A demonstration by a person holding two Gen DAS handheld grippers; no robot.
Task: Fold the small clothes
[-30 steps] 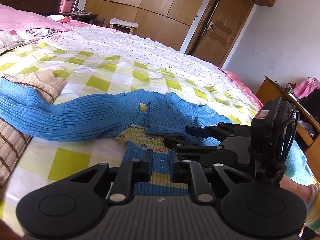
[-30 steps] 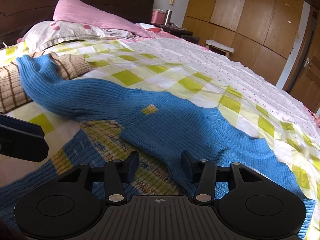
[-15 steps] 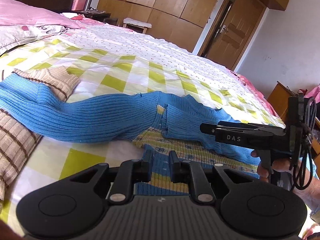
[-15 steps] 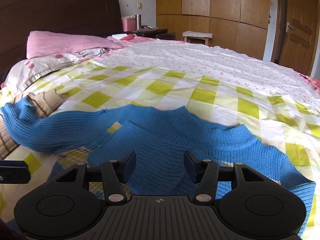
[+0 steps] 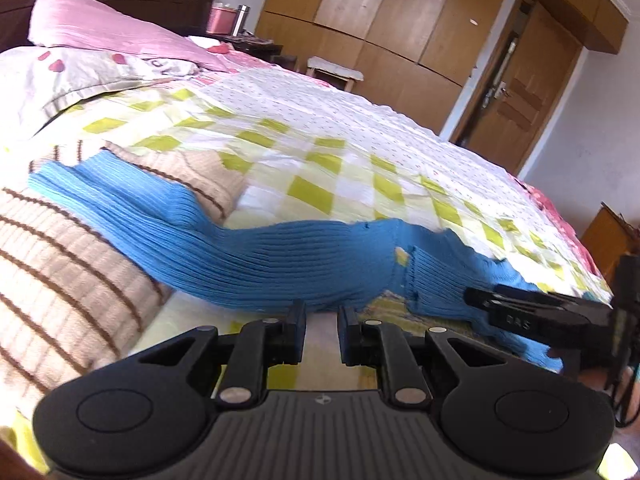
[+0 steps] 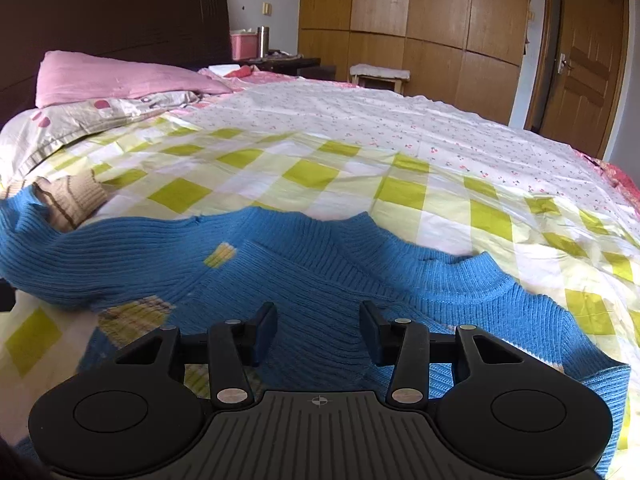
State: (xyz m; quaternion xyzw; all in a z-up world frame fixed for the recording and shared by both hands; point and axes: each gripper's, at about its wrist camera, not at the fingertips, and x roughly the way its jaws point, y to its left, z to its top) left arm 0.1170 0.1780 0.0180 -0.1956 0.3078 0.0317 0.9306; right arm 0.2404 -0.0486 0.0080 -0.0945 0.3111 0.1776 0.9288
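A blue ribbed sweater lies spread on the bed, its neck to the right. One long sleeve runs left over a beige brown-striped sweater. My left gripper hovers just before that sleeve. Its jaws stand a narrow gap apart and only bedsheet shows between them. My right gripper sits low over the sweater's body. Its jaws are closing with blue knit lying between the pads, which do not press on it. From the left wrist view the right gripper shows side-on at the sweater's right part.
The bed carries a yellow-checked sheet and a white flowered cover. Pink pillows lie by the dark headboard. Beyond stand a stool, a nightstand with a pink box, wardrobes and a door.
My left gripper has swung left, off the sweater's striped hem toward the long sleeve. The right gripper's jaws have narrowed, and it has rolled level and shifted right over the sweater's body.
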